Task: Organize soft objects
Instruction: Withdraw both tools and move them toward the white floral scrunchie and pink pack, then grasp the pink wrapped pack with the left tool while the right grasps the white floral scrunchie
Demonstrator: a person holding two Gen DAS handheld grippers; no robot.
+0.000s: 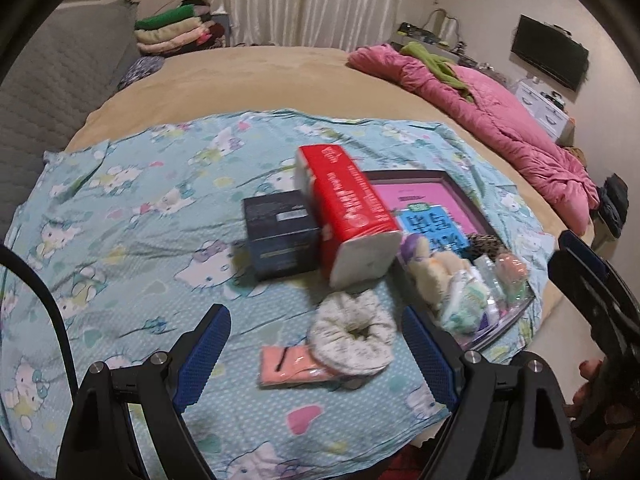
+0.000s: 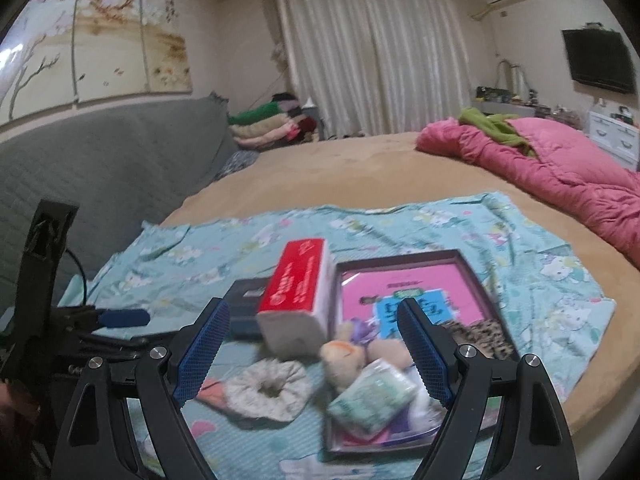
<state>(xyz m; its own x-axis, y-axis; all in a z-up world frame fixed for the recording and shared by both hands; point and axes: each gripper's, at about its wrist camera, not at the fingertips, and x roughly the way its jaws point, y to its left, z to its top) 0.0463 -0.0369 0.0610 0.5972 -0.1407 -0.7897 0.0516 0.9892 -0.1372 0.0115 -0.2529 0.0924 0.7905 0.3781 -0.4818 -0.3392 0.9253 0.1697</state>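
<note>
While both my left gripper (image 1: 316, 344) and right gripper (image 2: 314, 346) gape empty, the scrunchie (image 1: 352, 340) lies lower-center on the bed (image 1: 248, 76).

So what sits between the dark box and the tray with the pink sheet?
The red tissue pack lies between the dark box and the tray, leaning on the box. Both wrist views show it.

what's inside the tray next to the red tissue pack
The tray holds a pink sheet with a blue card, a plush toy, a small wrapped pack and a leopard-print item. Whatever lies beneath these is hidden.
</note>
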